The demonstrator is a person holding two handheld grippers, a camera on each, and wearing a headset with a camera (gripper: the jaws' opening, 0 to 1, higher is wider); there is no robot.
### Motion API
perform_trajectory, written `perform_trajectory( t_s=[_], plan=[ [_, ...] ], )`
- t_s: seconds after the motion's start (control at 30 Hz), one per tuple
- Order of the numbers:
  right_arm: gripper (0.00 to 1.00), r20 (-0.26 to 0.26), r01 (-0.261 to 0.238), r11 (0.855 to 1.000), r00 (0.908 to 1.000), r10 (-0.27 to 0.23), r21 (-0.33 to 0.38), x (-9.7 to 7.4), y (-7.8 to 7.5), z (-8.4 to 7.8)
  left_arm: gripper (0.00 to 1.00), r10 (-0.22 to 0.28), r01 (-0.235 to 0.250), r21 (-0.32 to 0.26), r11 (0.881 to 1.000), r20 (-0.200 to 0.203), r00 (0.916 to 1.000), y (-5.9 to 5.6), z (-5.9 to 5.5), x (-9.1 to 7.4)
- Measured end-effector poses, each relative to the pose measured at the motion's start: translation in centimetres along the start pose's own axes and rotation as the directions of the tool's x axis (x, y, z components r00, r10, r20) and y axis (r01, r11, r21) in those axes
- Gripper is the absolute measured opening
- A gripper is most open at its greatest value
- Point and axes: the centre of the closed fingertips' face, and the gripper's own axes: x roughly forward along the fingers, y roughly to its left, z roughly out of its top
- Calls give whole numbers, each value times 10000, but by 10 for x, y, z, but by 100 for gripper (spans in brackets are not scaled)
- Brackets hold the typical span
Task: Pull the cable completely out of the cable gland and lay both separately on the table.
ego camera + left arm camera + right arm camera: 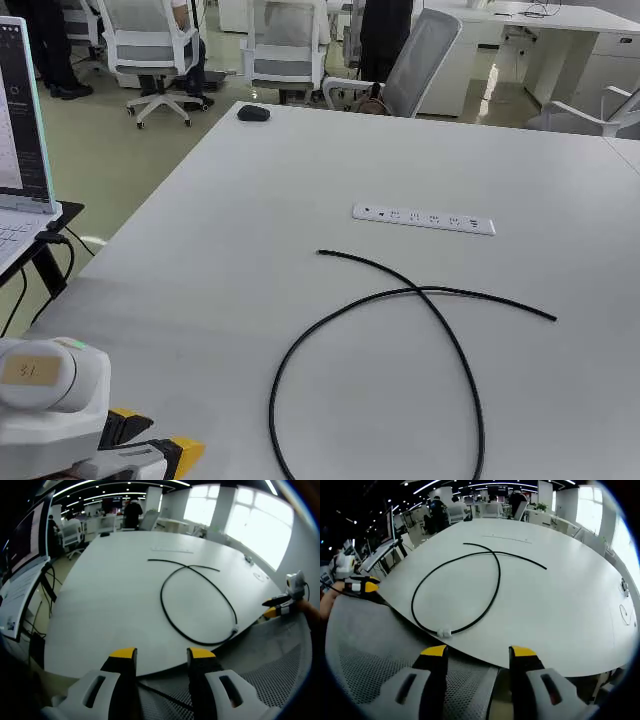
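Note:
A long black cable [420, 291] lies in a loose crossed loop on the white table [250, 230]. A small white cable gland [443, 632] sits on the cable at the near bend of the loop, by the table edge; in the left gripper view the gland [235, 628] is still on the cable [187, 566]. My left gripper [161, 655] is open and empty, held off the table's near edge, well short of the loop. It shows at the head view's bottom left [160, 435]. My right gripper [478, 652] is open too, with nothing between its jaws, a little short of the gland.
A white power strip [423, 219] lies beyond the loop, and a dark mouse [253, 113] sits near the far edge. A laptop [20, 150] stands on a stand to the left. Office chairs [420, 60] line the far side. A grey mesh chair back [370, 650] is below both grippers.

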Motion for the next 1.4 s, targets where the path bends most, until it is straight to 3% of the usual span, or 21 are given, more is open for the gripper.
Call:
perform_trajectory(
  t_s=[1.4],
  plan=[
    [51, -279, -29, 9999, 9996, 26, -115, 1, 0, -4, 38, -176, 177, 54, 9998, -175, 9997, -5, -2, 1]
  ],
)
